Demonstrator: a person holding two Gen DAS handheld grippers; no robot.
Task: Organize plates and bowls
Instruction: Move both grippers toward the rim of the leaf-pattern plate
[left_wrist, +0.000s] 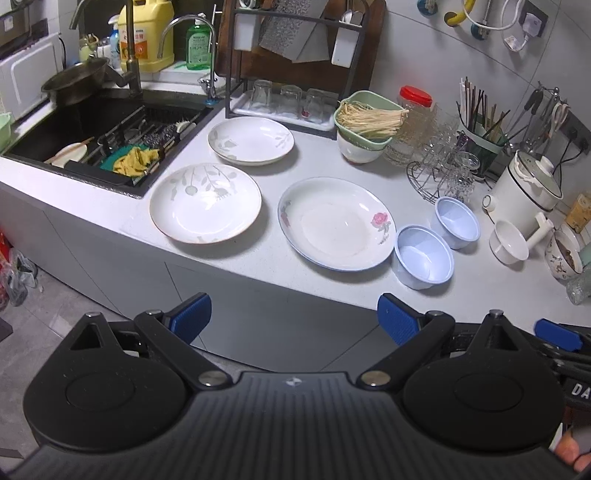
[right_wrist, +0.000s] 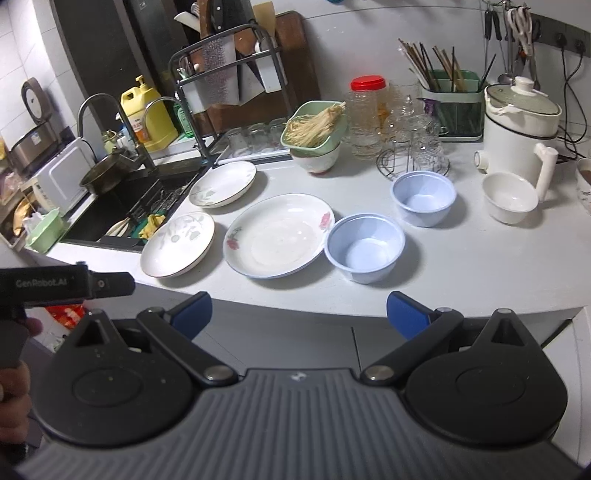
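Three white plates lie apart on the white counter: a rose-patterned plate (left_wrist: 334, 223) (right_wrist: 279, 234), a leaf-patterned plate (left_wrist: 205, 203) (right_wrist: 179, 243) left of it, and a second leaf-patterned plate (left_wrist: 251, 140) (right_wrist: 223, 183) behind. Two pale blue bowls stand right of the rose plate, a near bowl (left_wrist: 424, 256) (right_wrist: 365, 247) and a far bowl (left_wrist: 457, 221) (right_wrist: 423, 197). My left gripper (left_wrist: 293, 317) and my right gripper (right_wrist: 299, 314) are both open and empty, held in front of the counter's edge, short of the dishes.
A dark sink (left_wrist: 110, 136) with a pan and rags is at the left. A dish rack (left_wrist: 291, 107) with glasses, a green basket of noodles (left_wrist: 367, 120) on a bowl, a glass rack (left_wrist: 443, 173), a white pot (right_wrist: 517, 136) and a white cup (right_wrist: 509, 197) line the back.
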